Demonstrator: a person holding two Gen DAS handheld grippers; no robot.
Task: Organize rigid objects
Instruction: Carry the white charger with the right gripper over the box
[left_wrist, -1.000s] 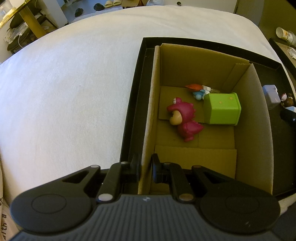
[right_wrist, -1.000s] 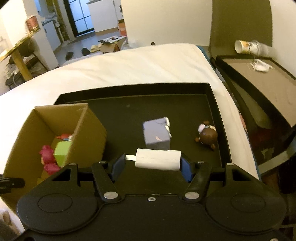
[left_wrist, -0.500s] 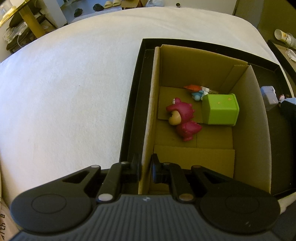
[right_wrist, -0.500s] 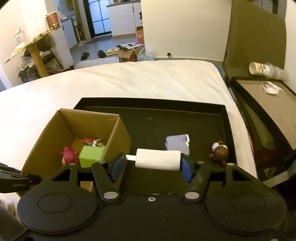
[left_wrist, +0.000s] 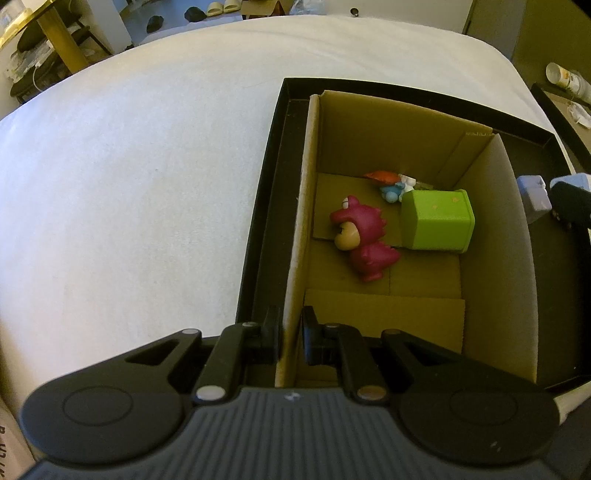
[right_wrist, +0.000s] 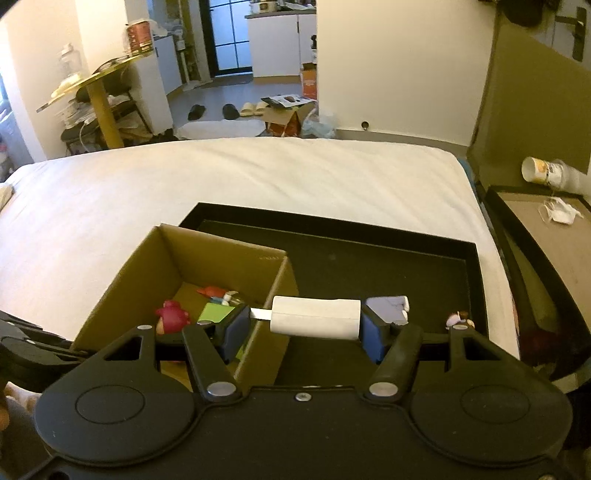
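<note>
Left gripper (left_wrist: 291, 338) pinching the box (left_wrist: 300, 236) wall. Right gripper (right_wrist: 306, 326) gripping a white plug (right_wrist: 316, 317) sideways, up above the black tray (right_wrist: 406, 273).

White bedsheet (right_wrist: 258, 177) fills the foreground. Cream walls (right_wrist: 388, 62); open doorway to a kitchen area with white cabinets (right_wrist: 273, 44) and a dark-framed glass door (right_wrist: 225, 33). Grey floor with slippers (right_wrist: 251, 108) and an open cardboard carton (right_wrist: 288, 120). Gold round side table (right_wrist: 99, 92) far left, cluttered. Dark bedside table (right_wrist: 546, 236) right. Warm dim light.
</note>
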